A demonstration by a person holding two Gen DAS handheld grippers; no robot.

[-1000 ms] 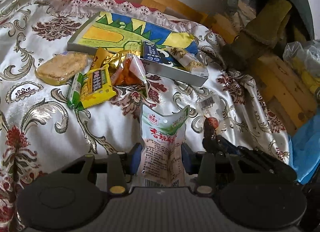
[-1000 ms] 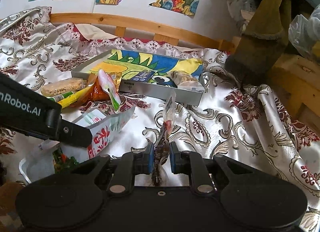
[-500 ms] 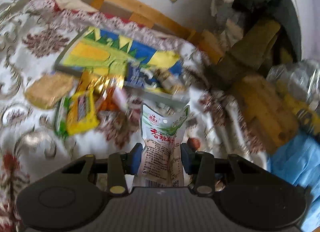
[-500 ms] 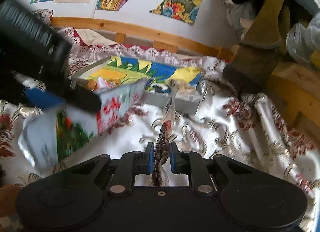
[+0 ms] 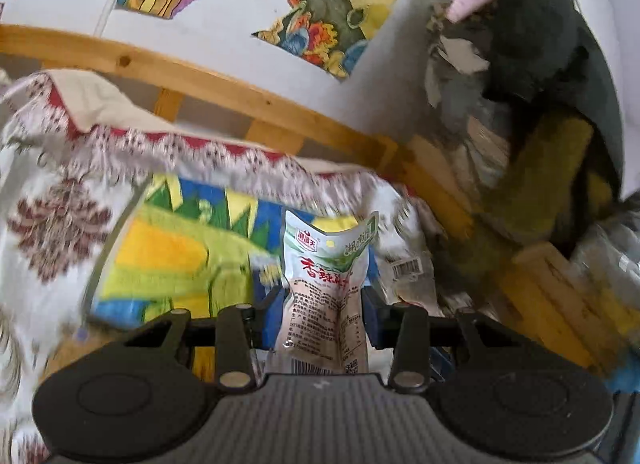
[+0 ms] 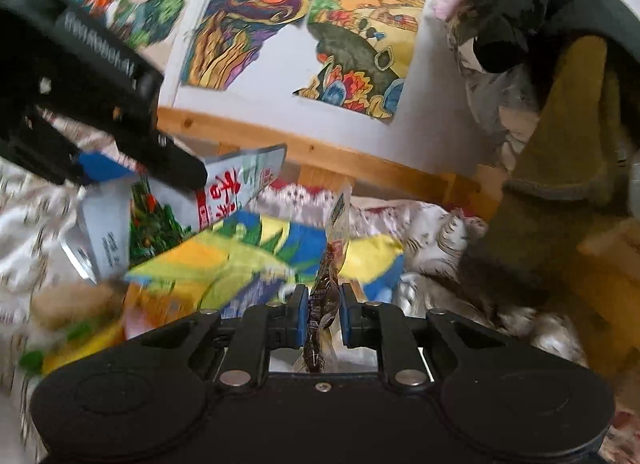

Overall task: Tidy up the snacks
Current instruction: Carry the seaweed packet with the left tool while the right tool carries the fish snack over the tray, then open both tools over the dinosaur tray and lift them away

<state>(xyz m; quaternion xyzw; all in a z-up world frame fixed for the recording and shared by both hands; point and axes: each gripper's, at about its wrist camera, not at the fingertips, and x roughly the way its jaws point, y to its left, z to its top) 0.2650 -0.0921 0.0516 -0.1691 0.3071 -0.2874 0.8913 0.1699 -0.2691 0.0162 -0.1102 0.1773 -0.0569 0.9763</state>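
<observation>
The left gripper (image 5: pixel 324 304) has its jaws clamped on a pale snack pouch (image 5: pixel 326 296) printed with red characters and a green top edge; the pouch stands upright between the blue pads, its barcode end down by the gripper body and its notched top rising clear of the fingers. From the right wrist view the same pouch (image 6: pixel 216 199) shows tilted in the air at upper left, pinched under the dark left gripper (image 6: pixel 120 135), with a patch of green-and-red artwork on its other face. The right gripper (image 6: pixel 324 312) has its jaws closed on a thin clear wrapper (image 6: pixel 330 264) holding something dark — the wrapper stands edge-on between the blue pads and sticks up past them. Below and beyond both held snacks lies a shallow box with a bright yellow, green and blue picture (image 5: pixel 180 256), blurred by motion, resting on a white bedspread patterned in dark red (image 5: pixel 60 219) with a fringed red border. Another clear packet with a barcode label (image 5: pixel 408 268) lies just right of the pouch near the box edge. A wooden bed rail (image 5: pixel 224 91) runs behind, and colourful drawings (image 6: pixel 352 35) hang on the white wall above it.
</observation>
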